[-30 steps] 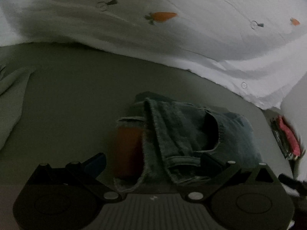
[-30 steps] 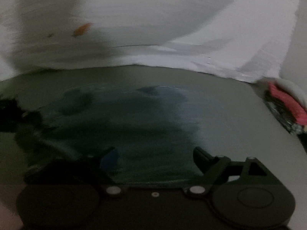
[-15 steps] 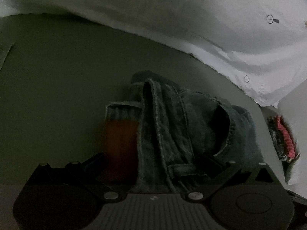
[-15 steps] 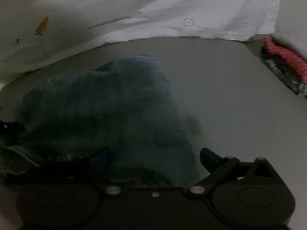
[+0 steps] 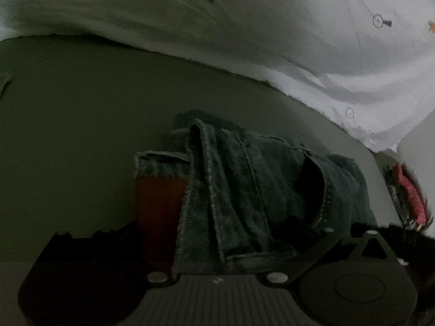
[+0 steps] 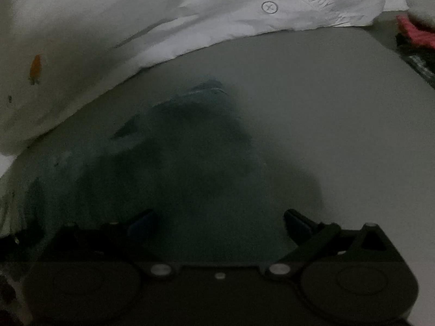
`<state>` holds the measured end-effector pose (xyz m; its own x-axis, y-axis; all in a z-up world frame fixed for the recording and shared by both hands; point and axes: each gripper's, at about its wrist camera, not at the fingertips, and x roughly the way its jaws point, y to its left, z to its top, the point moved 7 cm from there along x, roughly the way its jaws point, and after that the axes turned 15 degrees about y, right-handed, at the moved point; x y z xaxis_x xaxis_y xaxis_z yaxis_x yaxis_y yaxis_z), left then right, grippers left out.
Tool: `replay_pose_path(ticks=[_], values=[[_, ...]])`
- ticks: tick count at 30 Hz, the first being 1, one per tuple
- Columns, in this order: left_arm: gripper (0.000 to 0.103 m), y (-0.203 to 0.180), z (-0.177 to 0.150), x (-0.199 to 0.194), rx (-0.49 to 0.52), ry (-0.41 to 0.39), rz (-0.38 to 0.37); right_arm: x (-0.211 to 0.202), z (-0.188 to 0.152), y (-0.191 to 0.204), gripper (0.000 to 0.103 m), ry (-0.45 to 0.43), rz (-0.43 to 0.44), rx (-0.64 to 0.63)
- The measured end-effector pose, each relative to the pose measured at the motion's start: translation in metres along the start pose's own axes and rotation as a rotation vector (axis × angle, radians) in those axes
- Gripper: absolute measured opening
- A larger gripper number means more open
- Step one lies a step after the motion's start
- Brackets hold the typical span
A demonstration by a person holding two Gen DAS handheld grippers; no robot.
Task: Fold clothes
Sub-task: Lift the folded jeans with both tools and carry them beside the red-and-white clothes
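Right gripper (image 6: pixel 217 221): jaws just spread wide, released, above the jeans (image 6: pixel 174 163).
Left gripper (image 5: pixel 217 233): clenched on jeans (image 5: pixel 244 184).
Sheet (image 5: pixel 272 40): twelve o'clock.

Jeans (image 6: pixel 174 163) smeared by blur, left claw (image 5: pixel 217 233) fingertips buried under denim, grip unclear

Looks like a home bedroom to me, dim light. I see a white quilt (image 5: pixel 285 43) printed with small carrots bunched along a plain grey sheet (image 5: pixel 81 114), so probably a bed. Crumpled denim jeans (image 5: pixel 244 184) lie on it; pink-and-dark fabric (image 6: pixel 413 32) sits at the edge.
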<state>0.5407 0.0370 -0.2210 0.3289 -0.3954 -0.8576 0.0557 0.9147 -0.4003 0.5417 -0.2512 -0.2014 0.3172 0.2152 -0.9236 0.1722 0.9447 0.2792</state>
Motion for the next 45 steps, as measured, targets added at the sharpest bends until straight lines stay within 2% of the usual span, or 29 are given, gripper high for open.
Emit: replay_pose_path(ticks=[3,5,6,7,8,9,10,13,16,20,23,27,31,36,41,45], values=[[0.102,-0.002,0.004,-0.001,-0.001,0.031,-0.024,0.001,0.003,0.008,0.099,0.006,0.033,0.009],[0.102,0.0,0.004,-0.003,-0.012,0.039,-0.064,0.001,0.004,0.014,0.09,0.01,0.049,0.01],[0.102,0.001,0.004,-0.004,-0.018,0.041,-0.088,-0.001,0.001,0.014,0.077,0.012,0.033,-0.009],[0.101,0.002,0.004,-0.005,-0.028,0.042,-0.112,-0.003,-0.001,0.015,0.055,0.013,0.018,-0.029],[0.099,0.001,0.003,-0.006,-0.037,0.036,-0.122,-0.006,-0.005,0.015,0.04,0.013,0.02,-0.041],[0.093,0.001,0.003,-0.007,-0.046,0.026,-0.11,-0.011,-0.008,0.014,0.029,0.003,0.046,-0.03],[0.083,0.001,0.002,-0.008,-0.056,0.016,-0.098,-0.016,-0.011,0.012,0.024,-0.008,0.072,-0.018],[0.061,0.0,0.0,-0.012,-0.04,-0.01,-0.034,-0.036,-0.018,0.016,0.021,-0.056,0.119,-0.01],[0.05,-0.006,-0.001,-0.02,-0.015,-0.033,0.0,-0.061,-0.025,0.033,0.02,-0.118,0.127,-0.059],[0.045,-0.024,0.001,-0.036,0.043,-0.068,0.041,-0.097,-0.036,0.052,0.02,-0.201,0.152,-0.079],[0.045,-0.039,0.004,-0.049,0.054,-0.083,0.0,-0.121,-0.041,0.054,0.02,-0.251,0.16,-0.074],[0.045,-0.071,0.009,-0.068,0.124,-0.123,-0.027,-0.154,-0.049,0.034,0.02,-0.327,0.186,-0.028],[0.044,-0.121,0.017,-0.084,0.196,-0.164,-0.015,-0.185,-0.052,0.012,0.02,-0.401,0.171,-0.001],[0.044,-0.2,0.034,-0.086,0.289,-0.196,-0.032,-0.219,-0.049,-0.019,0.02,-0.506,0.15,0.047],[0.044,-0.296,0.06,-0.076,0.398,-0.216,-0.074,-0.262,-0.034,-0.083,0.019,-0.621,0.146,0.126],[0.044,-0.392,0.076,-0.058,0.543,-0.254,-0.087,-0.296,-0.013,-0.144,0.019,-0.727,0.145,0.189]])
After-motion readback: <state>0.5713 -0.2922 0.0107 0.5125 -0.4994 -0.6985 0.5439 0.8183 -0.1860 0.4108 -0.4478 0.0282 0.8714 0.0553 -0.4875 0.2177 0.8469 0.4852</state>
